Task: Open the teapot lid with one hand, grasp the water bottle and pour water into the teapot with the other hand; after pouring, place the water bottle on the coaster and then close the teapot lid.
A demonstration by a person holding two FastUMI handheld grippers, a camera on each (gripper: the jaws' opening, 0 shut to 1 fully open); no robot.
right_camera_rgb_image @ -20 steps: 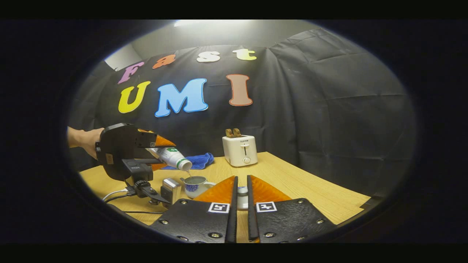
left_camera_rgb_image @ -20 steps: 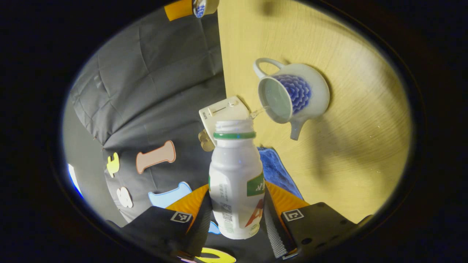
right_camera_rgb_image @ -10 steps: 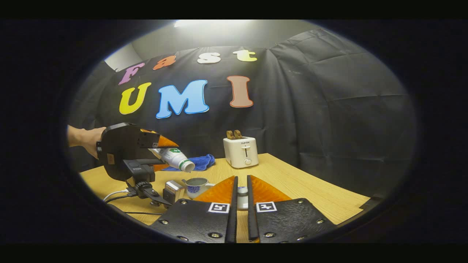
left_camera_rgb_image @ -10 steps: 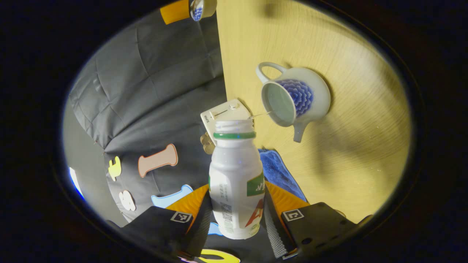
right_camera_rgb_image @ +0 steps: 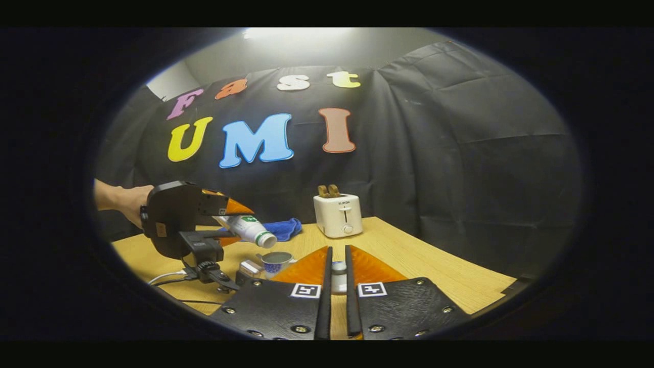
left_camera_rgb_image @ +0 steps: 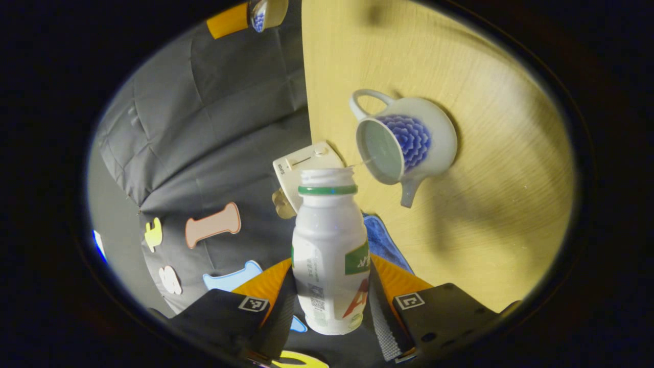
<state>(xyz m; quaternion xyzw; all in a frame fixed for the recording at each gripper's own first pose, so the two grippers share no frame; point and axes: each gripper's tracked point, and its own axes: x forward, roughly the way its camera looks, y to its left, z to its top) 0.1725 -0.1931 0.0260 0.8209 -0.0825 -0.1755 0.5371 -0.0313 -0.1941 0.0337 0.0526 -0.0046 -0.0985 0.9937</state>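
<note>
My left gripper (left_camera_rgb_image: 331,261) is shut on a white water bottle (left_camera_rgb_image: 329,240) with a green neck ring, tipped mouth-first toward the open teapot (left_camera_rgb_image: 409,138). A thin thread of water runs from the bottle's mouth to the teapot's rim. The teapot is white with a blue flower pattern and stands on the wooden table (left_camera_rgb_image: 500,168). My right gripper (right_camera_rgb_image: 337,253) is shut on the teapot lid (right_camera_rgb_image: 337,278) and holds it off to the side. In the right gripper view, the left gripper (right_camera_rgb_image: 240,225) holds the bottle (right_camera_rgb_image: 251,230) slanted above the teapot (right_camera_rgb_image: 276,259).
A white toaster (right_camera_rgb_image: 338,214) stands at the back of the table with a blue cloth (right_camera_rgb_image: 283,228) to its left. A hand (right_camera_rgb_image: 122,200) holds the left gripper. Cables (right_camera_rgb_image: 166,278) trail across the table's left part. The table's right side (right_camera_rgb_image: 434,260) is bare wood.
The water stream has thinned from a full pour to a trickle. In the right gripper view the left gripper and bottle have shifted slightly right and lower. The lid stays gripped.
</note>
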